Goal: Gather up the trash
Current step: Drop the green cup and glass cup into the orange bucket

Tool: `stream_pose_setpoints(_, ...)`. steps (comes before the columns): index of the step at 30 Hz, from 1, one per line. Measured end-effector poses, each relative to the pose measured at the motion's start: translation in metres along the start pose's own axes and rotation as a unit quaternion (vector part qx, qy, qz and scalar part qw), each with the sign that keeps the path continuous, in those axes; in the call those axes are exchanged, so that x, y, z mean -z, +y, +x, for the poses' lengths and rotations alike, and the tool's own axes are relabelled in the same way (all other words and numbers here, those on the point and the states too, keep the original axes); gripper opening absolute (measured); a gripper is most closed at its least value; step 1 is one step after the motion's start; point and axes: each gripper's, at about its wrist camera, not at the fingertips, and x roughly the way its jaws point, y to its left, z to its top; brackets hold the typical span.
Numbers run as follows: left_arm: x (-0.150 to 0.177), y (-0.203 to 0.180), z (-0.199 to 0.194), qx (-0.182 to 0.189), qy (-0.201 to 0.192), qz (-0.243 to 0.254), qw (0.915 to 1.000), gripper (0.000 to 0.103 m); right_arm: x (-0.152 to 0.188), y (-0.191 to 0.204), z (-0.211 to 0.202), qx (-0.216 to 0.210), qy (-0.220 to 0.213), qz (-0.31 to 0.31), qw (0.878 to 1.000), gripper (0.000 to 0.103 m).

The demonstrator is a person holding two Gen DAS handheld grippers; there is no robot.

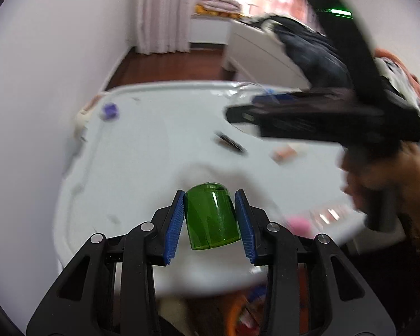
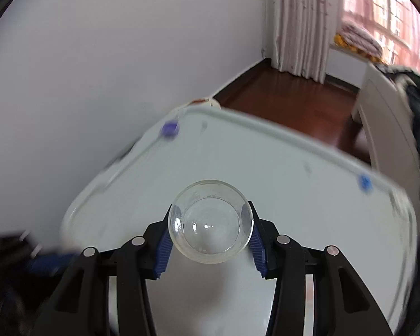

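Two glasses are in your grip at once, and that is where the risk lies. Your left gripper [image 1: 210, 218] is clamped on a green translucent tumbler [image 1: 211, 217], its blue ribbed pads [image 1: 175, 225] pressed against the sides, the glass carried above the near part of the white rimmed table [image 1: 142, 145]. Your right gripper [image 2: 210, 224] is clenched round a clear round glass cup [image 2: 210, 221], seen mouth-on, held over the same table's near half. Both walls are smooth and curved, so a sudden swing could let either slip down between the pads and break on the tabletop or the dark wooden floor [image 2: 291, 98] beyond its far edge. In the left view your right tool crosses above the table to the right of the tumbler, near enough that I judge a careless crossing could knock the two together. Much of the scene is blurred, so slow down. Other scraps lie out on the table: a small purple cap [image 1: 109, 111] at its far left corner, a dark strip [image 1: 229, 141] and an orange wrapper [image 1: 285, 153] toward its middle, and a blue cap [image 2: 364, 182] by its right rim. Reaching for any of them with loaded jaws invites a spill.
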Motion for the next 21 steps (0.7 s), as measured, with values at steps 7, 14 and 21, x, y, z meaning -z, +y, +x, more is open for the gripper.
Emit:
stream_pose_setpoints(7,0.089,-0.064,-0.003,0.059,0.092,0.028,0.9937,0.036,0.166,0.013,-0.076,0.007,0.082,0.063,0.995,0.047)
stream_pose_setpoints(14,0.13,-0.099,0.025,0.035,0.153,0.069,0.9851,0.036,0.266,0.027,-0.063,-0.003,0.174,0.1,0.98,0.048)
stream_pose_setpoints(21,0.12,-0.109,0.021,-0.009,0.137,0.077,0.9875,0.047,0.271,0.015,-0.067,0.037,0.162,0.124,0.978,0.08)
